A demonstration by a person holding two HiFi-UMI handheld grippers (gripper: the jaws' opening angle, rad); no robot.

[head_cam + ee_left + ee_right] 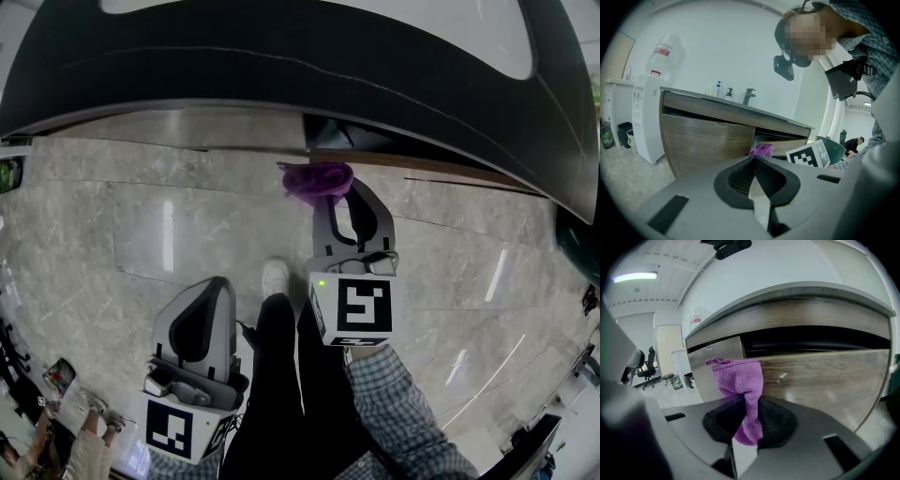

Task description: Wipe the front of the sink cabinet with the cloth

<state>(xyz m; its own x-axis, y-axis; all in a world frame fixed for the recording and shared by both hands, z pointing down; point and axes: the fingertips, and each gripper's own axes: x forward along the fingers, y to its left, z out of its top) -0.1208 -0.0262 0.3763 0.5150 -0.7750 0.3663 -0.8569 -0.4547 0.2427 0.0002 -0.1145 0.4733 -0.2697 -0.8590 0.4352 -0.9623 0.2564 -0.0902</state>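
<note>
Clamped between fingers of right gripper (747,404): purple cloth (738,376), raised close to wooden front of sink cabinet (820,376), contact unconfirmed. Closed together on nothing: fingers of left gripper (754,161), held back. Judged step: approach before wiping. Next: press cloth onto panel, sweep sideways.

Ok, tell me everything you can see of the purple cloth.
The cloth is a bright purple rag with a fluffy pile, like terry or microfibre, and a stitched hem along its top edge. It is bunched and held upright by the right gripper, whose jaws are closed on it. A wide flap stands above the jaws and a short tail hangs below them. It sits just in front of the wood-look cabinet front, near the seam between two panels. Whether it actually touches the wood cannot be told.
</note>
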